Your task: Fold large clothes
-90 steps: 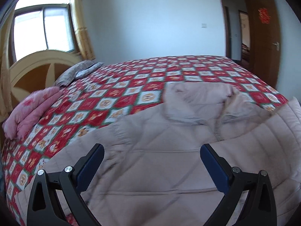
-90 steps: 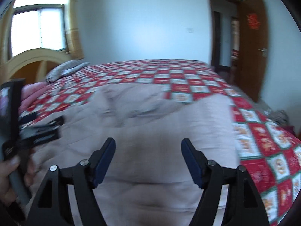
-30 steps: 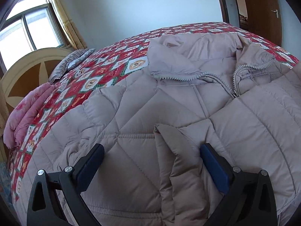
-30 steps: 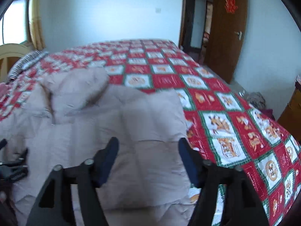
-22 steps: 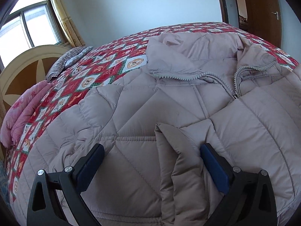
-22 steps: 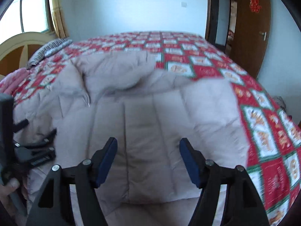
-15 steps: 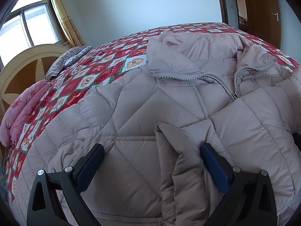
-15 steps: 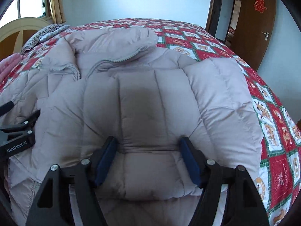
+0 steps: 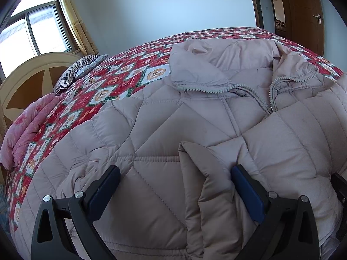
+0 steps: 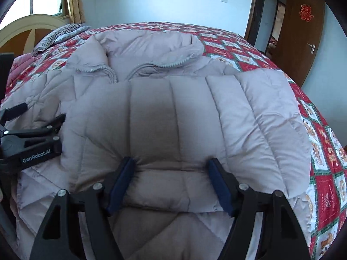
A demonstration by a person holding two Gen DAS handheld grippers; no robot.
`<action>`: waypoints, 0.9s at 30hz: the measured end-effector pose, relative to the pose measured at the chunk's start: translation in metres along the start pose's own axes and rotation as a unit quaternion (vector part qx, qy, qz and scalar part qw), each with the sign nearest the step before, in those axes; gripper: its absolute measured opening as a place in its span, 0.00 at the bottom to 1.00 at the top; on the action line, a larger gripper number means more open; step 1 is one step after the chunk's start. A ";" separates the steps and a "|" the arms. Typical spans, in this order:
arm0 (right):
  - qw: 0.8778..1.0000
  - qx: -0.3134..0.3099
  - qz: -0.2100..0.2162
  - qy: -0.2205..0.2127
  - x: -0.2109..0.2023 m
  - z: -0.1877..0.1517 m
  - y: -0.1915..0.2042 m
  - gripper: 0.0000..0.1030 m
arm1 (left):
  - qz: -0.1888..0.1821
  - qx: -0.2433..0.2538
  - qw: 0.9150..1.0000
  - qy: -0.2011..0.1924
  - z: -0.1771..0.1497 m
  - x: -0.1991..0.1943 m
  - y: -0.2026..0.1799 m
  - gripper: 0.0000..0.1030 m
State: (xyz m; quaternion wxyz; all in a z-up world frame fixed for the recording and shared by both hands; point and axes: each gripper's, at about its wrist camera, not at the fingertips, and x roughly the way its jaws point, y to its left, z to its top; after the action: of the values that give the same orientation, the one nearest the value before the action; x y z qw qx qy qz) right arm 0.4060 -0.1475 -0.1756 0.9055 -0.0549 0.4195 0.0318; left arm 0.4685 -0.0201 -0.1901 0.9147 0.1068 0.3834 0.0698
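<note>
Jacket: the pale quilted jacket (image 9: 173,117) lies spread on the bed (image 9: 112,86), collar far, hem near.
Right gripper (image 10: 171,184): spread wide, pads pressing the folded sleeve (image 10: 173,130), not clenched.
Left gripper (image 9: 173,190): released, straddling a sleeve fold.
Axis: runs away from both grippers; both equally near.

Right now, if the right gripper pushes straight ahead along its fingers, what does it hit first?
The right gripper is open, its fingers already against the folded-over sleeve of the puffer jacket. Going on, it would likely plough into that padded sleeve first; depth beyond is unclear.
</note>
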 end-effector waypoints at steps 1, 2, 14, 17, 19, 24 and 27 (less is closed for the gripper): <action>1.000 -0.003 -0.004 -0.001 -0.001 -0.001 0.003 0.73 | 0.001 0.001 1.000 0.000 0.000 0.000 0.000 0.99; 1.000 -0.006 -0.007 -0.003 0.000 -0.001 0.003 0.73 | -0.001 0.001 1.000 0.002 0.001 0.000 0.000 0.99; 1.000 0.003 -0.004 -0.012 -0.004 -0.005 0.001 0.75 | 0.099 -0.038 0.993 -0.043 -0.036 -0.071 0.123 0.99; 1.000 0.002 -0.007 -0.015 -0.005 -0.005 0.001 0.75 | 0.172 -0.059 0.983 -0.039 -0.066 -0.087 0.184 0.99; 1.000 0.002 -0.007 -0.016 -0.006 -0.006 0.002 0.75 | 0.215 -0.091 0.972 -0.018 -0.094 -0.098 0.231 0.99; 1.000 0.001 -0.008 -0.017 -0.006 -0.006 0.001 0.76 | 0.240 -0.202 0.949 0.035 -0.167 -0.124 0.327 0.99; 1.000 0.000 -0.011 -0.019 -0.007 -0.006 0.001 0.77 | 0.237 -0.234 0.941 0.060 -0.201 -0.122 0.352 0.99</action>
State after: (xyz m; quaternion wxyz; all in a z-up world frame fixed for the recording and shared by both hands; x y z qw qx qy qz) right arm 0.3967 -0.1476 -0.1742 0.9135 -0.0589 0.4018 0.0234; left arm 0.2238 0.3233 -0.1559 0.8461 -0.0266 0.3743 0.3786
